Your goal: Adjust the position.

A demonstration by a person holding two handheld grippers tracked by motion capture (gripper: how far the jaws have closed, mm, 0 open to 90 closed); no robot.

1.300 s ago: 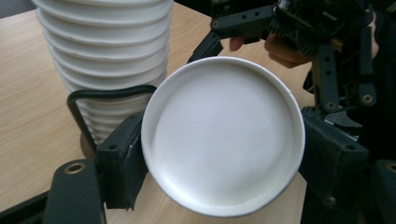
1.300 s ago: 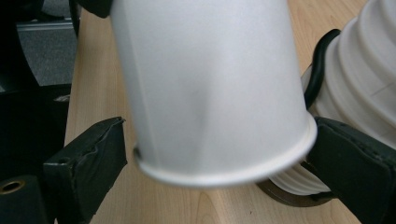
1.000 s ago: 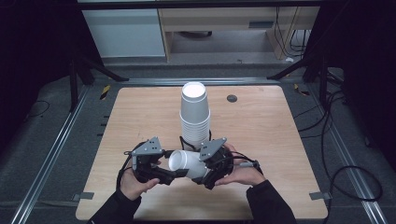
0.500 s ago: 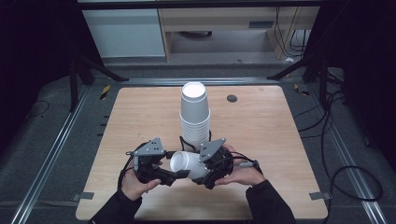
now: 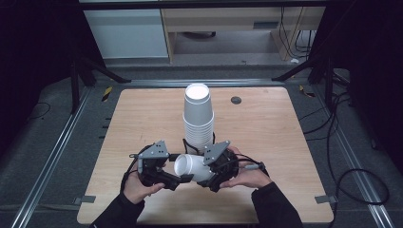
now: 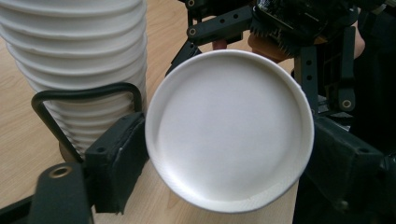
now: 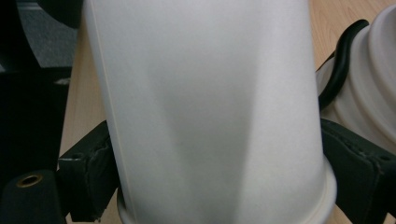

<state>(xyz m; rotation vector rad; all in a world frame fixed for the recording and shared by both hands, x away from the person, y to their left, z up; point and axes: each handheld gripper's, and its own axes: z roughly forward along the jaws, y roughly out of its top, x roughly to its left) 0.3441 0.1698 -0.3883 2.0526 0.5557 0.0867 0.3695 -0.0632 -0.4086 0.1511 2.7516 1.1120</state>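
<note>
White cup (image 5: 190, 166) between both tongs

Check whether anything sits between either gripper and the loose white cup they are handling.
Nothing visible does. The cup lies on its side with the right gripper clamped on its wall and the left gripper closed around its base end. The stack of cups stands behind, apart.
</note>
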